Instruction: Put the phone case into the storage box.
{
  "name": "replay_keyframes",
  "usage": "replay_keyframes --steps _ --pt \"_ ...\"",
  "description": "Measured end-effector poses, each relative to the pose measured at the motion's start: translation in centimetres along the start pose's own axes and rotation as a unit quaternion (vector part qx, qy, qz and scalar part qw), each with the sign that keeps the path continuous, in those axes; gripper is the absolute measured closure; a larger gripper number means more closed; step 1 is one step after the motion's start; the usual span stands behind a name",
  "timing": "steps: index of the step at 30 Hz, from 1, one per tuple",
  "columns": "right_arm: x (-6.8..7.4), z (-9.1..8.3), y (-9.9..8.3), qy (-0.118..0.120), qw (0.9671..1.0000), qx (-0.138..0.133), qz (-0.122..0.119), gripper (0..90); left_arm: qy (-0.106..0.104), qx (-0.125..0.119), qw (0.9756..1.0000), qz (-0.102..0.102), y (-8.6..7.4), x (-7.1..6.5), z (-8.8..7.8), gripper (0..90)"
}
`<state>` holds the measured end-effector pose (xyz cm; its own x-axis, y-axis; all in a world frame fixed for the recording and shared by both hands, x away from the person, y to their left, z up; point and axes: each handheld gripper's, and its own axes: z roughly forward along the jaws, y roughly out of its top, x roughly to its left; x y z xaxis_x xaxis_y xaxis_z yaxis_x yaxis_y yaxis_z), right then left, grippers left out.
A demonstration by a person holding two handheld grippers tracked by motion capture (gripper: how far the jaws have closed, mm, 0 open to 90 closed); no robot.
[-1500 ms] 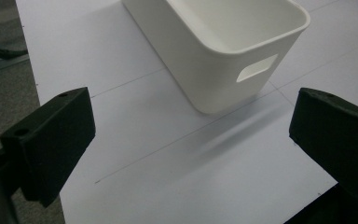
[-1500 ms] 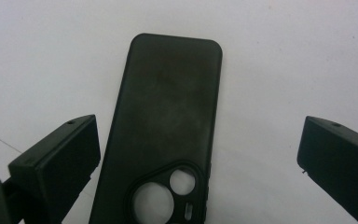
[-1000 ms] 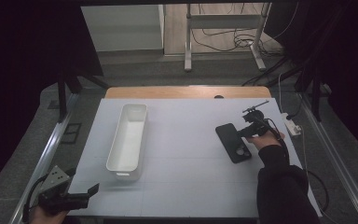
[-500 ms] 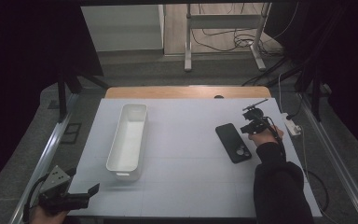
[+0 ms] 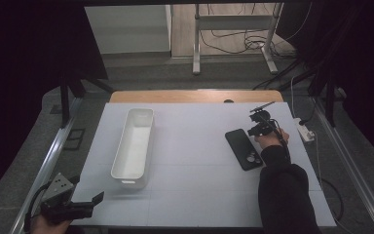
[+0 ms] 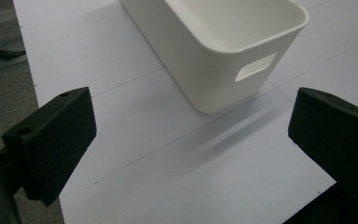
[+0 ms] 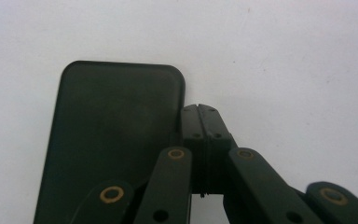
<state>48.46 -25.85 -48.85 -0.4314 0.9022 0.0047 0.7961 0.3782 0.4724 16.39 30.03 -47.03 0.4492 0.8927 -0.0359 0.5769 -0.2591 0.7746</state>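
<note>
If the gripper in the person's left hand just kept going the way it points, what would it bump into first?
Probably the near end of the white bin: the left gripper points at it with open jaws, bare table between. Depth is hard to judge.

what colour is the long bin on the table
White, plain all over; the bin shows best in the left gripper view.

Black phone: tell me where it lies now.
In the high view the black phone lies flat on the table's right side, beside the shut right gripper.
</note>
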Motion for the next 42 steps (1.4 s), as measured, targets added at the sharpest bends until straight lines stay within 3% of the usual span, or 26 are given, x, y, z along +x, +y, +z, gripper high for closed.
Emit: replay_keyframes --steps 8,17,33,42 --pt "-0.1 1.1 0.1 -0.003 0.9999 0.005 0.008 89.3 0.000 0.001 1.0000 0.001 0.0 0.0 0.0 1.7" --pt "0.6 1.2 0.2 -0.002 1.0000 0.005 -0.007 89.3 -0.001 0.002 1.0000 0.002 0.1 0.0 0.1 1.8" --pt "3.6 1.9 0.9 0.024 0.9990 0.003 -0.037 89.3 -0.001 0.002 1.0000 0.003 0.1 -0.1 0.1 1.9" --pt "6.1 2.5 1.7 0.041 0.9970 0.005 -0.065 89.2 -0.001 0.001 1.0000 0.004 0.0 -0.1 0.1 1.8"
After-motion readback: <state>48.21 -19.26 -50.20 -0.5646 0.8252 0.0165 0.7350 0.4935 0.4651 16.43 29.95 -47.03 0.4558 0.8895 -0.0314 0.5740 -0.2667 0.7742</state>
